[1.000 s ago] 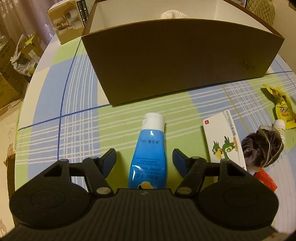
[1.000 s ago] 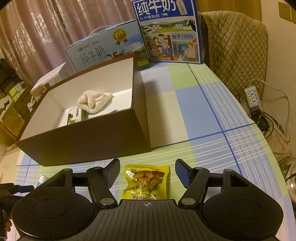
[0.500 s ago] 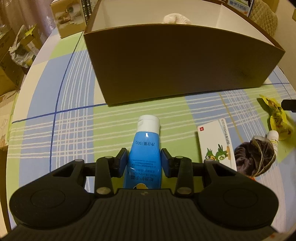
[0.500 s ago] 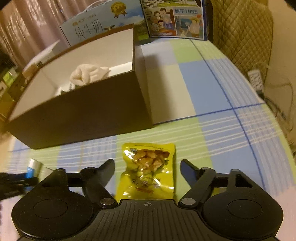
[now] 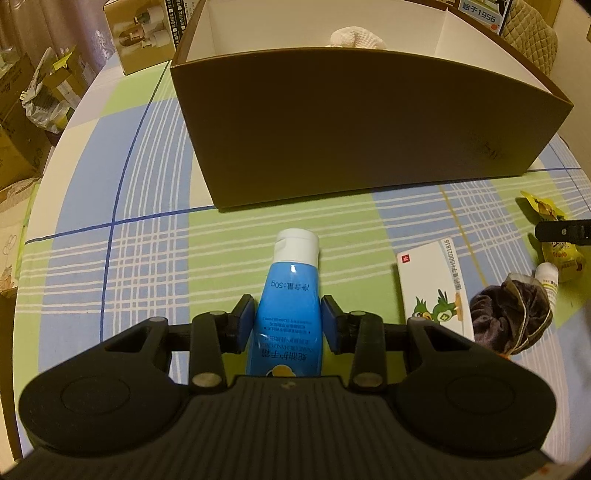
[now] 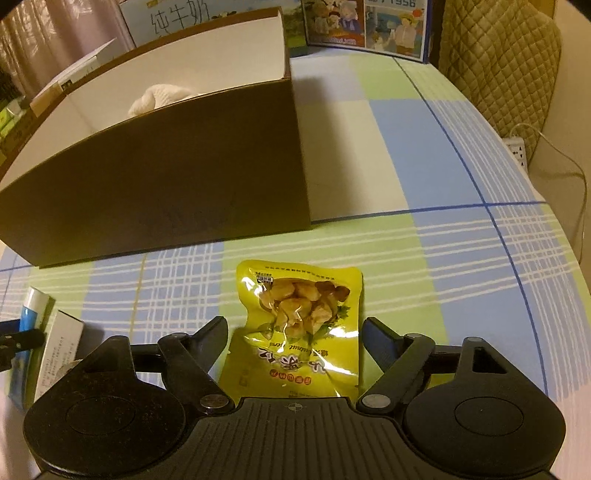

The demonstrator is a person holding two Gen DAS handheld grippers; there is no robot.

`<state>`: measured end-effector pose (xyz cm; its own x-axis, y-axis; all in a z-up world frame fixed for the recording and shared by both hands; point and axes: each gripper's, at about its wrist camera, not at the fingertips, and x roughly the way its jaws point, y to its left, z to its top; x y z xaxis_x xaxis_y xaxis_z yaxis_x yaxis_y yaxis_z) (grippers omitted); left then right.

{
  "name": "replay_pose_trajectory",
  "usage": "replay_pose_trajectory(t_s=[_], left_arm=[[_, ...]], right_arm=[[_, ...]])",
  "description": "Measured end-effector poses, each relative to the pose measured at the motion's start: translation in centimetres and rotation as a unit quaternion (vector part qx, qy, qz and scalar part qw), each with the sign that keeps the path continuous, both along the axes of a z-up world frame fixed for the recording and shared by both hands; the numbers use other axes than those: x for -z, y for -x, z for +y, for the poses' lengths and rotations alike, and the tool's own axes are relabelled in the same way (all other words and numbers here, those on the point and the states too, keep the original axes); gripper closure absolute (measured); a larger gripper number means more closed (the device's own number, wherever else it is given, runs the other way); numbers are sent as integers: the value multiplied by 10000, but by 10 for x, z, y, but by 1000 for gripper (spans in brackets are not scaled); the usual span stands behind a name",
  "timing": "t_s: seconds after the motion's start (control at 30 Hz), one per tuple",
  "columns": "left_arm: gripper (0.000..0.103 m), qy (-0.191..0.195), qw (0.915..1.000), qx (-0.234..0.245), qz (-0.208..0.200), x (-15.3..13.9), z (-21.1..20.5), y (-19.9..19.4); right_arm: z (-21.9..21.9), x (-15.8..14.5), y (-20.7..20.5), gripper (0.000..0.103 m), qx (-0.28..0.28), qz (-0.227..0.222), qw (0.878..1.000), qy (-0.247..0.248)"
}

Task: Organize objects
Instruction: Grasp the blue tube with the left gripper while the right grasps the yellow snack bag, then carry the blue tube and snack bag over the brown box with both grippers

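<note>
A blue tube with a white cap (image 5: 291,295) lies on the checked tablecloth, cap toward the brown cardboard box (image 5: 354,125). My left gripper (image 5: 288,317) is shut on the blue tube, both pads pressed to its sides. In the right wrist view a yellow snack packet (image 6: 299,325) lies flat on the cloth. My right gripper (image 6: 295,332) stands open with one finger on each side of the packet, not touching it. The box (image 6: 166,177) is open-topped and holds a white knitted item (image 6: 159,98).
Right of the tube lie a white carton with a green bird (image 5: 432,291), a dark scrunchie (image 5: 513,317) and a small white bottle (image 5: 550,280). Milk cartons (image 6: 365,26) stand behind the box. A quilted chair (image 6: 495,55) and a power strip (image 6: 519,147) sit beyond the table's right edge.
My left gripper went from open to shut on the blue tube. My right gripper dropped lower and closer over the yellow packet, still open.
</note>
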<state>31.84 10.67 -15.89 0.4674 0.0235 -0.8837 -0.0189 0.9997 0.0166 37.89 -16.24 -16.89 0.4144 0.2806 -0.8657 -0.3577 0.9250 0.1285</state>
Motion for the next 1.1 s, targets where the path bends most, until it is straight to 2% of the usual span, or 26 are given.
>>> replay_pose_trajectory(t_s=[0.1, 0.23, 0.43, 0.67, 0.73, 0.77, 1.1], left_arm=[[68, -18, 10000, 1, -5, 0, 0, 0], [68, -108, 9999, 21, -26, 0, -3, 0], [70, -483, 9983, 293, -173, 1, -19, 1], [70, -394, 9989, 222, -159, 2, -18, -1], [71, -313, 9993, 163, -138, 1, -15, -2], [71, -255, 9995, 124, -120, 1, -13, -2], [71, -100, 9998, -29, -194, -9, -8, -1]], right_arm=[[3, 1, 1, 26, -68, -63, 9999, 67], [9, 3, 4, 32, -239, -229, 9992, 205], [14, 4, 9, 35, -517, -385, 9977, 222], [14, 1, 8, 39, -579, -460, 9972, 118], [14, -3, 10, 48, -574, -572, 9967, 30], [13, -5, 9, 49, -571, -593, 9966, -37], [7, -12, 4, 52, -489, -469, 9973, -270]])
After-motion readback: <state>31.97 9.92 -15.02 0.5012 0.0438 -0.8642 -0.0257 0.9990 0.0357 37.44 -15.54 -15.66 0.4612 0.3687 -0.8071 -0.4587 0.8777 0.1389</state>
